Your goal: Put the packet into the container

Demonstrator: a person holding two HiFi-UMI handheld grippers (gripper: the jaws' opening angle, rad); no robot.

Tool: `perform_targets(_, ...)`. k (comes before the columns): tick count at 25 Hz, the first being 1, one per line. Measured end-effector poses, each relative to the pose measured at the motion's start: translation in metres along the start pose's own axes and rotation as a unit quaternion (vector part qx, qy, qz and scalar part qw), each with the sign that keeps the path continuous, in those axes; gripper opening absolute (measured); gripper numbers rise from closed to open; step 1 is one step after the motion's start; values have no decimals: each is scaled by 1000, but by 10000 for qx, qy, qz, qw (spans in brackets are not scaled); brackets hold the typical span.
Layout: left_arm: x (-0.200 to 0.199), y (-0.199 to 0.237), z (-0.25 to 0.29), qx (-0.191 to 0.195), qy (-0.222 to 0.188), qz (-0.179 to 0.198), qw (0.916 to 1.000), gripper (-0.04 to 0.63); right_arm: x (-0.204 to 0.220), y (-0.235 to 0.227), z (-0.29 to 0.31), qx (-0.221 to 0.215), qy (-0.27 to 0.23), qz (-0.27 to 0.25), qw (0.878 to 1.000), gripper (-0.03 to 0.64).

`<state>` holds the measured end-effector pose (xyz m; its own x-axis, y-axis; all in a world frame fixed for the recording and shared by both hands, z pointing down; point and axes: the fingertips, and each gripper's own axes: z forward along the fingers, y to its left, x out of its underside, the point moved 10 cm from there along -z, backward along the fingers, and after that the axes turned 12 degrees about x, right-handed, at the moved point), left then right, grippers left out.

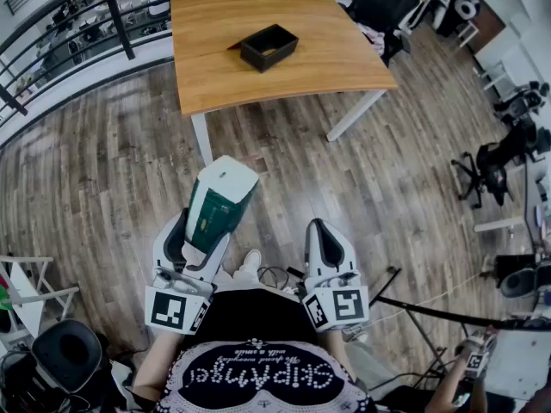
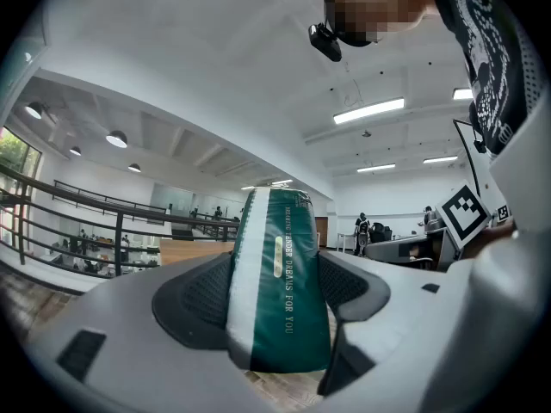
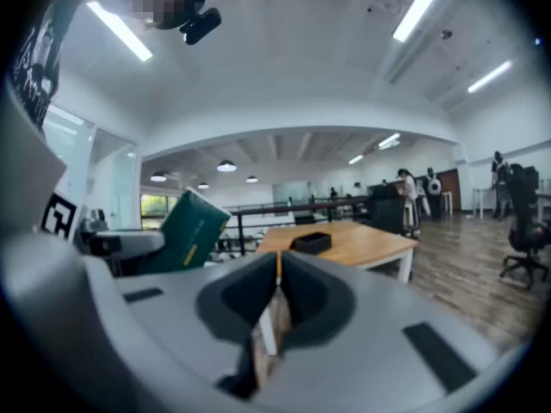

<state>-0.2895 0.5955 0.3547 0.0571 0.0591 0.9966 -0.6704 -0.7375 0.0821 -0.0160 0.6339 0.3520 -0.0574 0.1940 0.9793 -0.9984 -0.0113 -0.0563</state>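
- Wood planks, grey-brown and streaky, make up the floor (image 1: pixel 112 170), which fills most of the head view.
- Pale, smooth-grained wood tops the table (image 1: pixel 344 54), a broad slab with rounded corners on slim white legs, well ahead of me.
- My left gripper (image 1: pixel 198 241) is a glossy white moulded shell with dark, dimpled pads. Its jaws stand wide and pinch the packet from both sides.
- My right gripper (image 1: pixel 325 239) has the same white shell. Its dark pads are pressed together with nothing held, leaving only a thin seam between them.
- The container (image 1: pixel 269 47) is a matt black rectangular box, open-topped with low walls. It sits near the middle of the table, turned at an angle to the edges.
- The packet (image 1: pixel 219 203) is a soft, puffed pouch, glossy dark green with a white band down one side, a white end and pale lettering along it. It sticks out of my left jaws over the floor, well apart from the table and container.
- The marker cubes (image 1: pixel 176 310) are boxy and white, with crisp black squares on their flat faces, one at the back of each gripper.
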Motion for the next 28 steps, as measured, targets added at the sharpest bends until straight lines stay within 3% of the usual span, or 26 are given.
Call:
perform_targets(12, 7, 5, 14, 76, -68, -79, 9999, 342, 7, -5, 6, 69, -9, -64, 10000, 38)
perform_targets(28, -2, -17, 62, 212, -94, -8, 9997, 342, 2, -59, 9, 133, -118, 131, 9998, 40)
